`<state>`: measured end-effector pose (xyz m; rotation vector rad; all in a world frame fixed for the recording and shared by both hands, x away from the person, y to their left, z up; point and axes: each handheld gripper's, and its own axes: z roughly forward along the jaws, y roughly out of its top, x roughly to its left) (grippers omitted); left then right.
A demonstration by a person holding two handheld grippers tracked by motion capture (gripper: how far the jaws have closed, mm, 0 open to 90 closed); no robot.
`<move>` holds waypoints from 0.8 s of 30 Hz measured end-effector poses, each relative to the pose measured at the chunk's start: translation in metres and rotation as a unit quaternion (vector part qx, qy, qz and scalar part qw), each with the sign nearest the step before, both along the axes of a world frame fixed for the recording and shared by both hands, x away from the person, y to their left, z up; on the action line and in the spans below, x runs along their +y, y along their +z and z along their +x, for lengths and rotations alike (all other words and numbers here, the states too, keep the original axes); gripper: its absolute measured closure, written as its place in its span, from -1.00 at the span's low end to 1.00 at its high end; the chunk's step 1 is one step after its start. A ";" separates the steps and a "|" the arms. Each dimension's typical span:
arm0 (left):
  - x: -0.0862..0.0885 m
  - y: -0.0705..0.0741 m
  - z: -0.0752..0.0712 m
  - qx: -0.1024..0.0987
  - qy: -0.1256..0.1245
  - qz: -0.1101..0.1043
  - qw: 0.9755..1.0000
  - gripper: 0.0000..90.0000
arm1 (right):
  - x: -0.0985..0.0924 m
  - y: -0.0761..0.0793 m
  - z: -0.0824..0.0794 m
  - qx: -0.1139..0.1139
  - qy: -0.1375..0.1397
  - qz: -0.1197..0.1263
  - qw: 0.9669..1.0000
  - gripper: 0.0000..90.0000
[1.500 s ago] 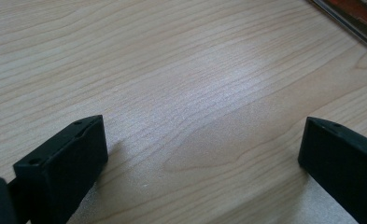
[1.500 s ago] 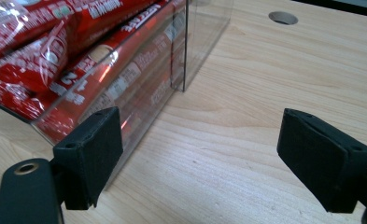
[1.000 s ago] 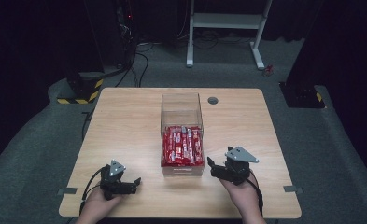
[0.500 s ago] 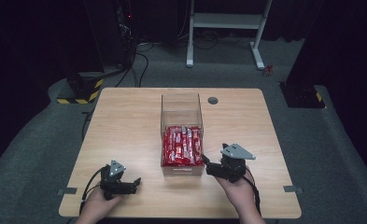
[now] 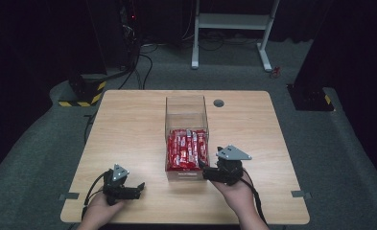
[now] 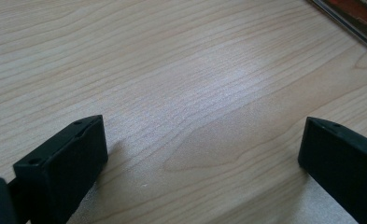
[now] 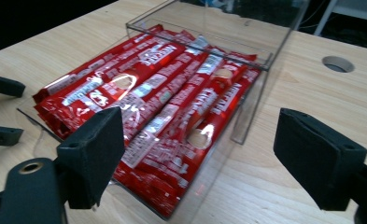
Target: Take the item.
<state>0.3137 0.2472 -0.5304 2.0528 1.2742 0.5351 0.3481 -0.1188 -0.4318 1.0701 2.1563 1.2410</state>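
1. High view: a clear acrylic box (image 5: 186,139) stands mid-tabletop (image 5: 128,124), its long axis running away from the person, with red snack packets (image 5: 187,149) stacked in its near half, lying lengthwise along the box.
2. The right gripper (image 5: 206,173) sits just beside the box's near right corner, its jaws pointing left and forward toward the packets; it is by far the nearer of the two.
3. Right gripper view: the jaws stand wide apart and hold nothing, and the red snack packets (image 7: 162,107) lie straight ahead and slightly left, between and beyond the jaw tips, inside the transparent wall (image 7: 246,93).
4. The left gripper (image 5: 137,188) rests low on the tabletop near the front left, well apart from the box. In the left gripper view its jaws are spread wide over bare wood (image 6: 181,93), with a box edge (image 6: 344,25) at the upper right corner.
5. Against the earlier frames, the right gripper has moved left, from off the box's right side to its near corner; the left gripper has stayed put.
6. Judgement: any pick would likely fall to the right gripper, reaching over the near wall.
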 end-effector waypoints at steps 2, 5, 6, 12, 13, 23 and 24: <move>0.000 0.000 0.000 0.000 0.000 0.000 1.000 -0.96 | 0.003 0.000 0.001 0.001 0.005 -0.001 1.000 -0.54; 0.000 0.000 0.000 0.000 0.000 0.000 1.000 -0.96 | 0.007 0.000 0.002 0.009 0.011 0.002 1.000 -0.44; 0.000 0.000 0.000 0.000 0.000 0.000 1.000 -0.96 | 0.008 -0.001 0.003 0.013 0.014 0.004 1.000 -0.39; 0.000 0.000 0.000 0.000 0.000 0.000 1.000 -0.96 | 0.011 -0.003 0.008 0.015 0.017 0.008 1.000 -0.16; 0.000 0.000 0.000 0.000 0.000 0.000 1.000 -0.96 | 0.011 -0.004 0.009 0.015 0.016 0.008 1.000 -0.06; 0.000 0.000 0.000 0.000 0.000 0.000 1.000 -0.96 | 0.013 -0.016 0.007 0.024 0.006 0.019 1.000 0.42; 0.000 0.000 0.000 0.000 -0.001 0.000 1.000 -0.96 | 0.013 -0.016 0.007 0.024 0.006 0.019 1.000 0.42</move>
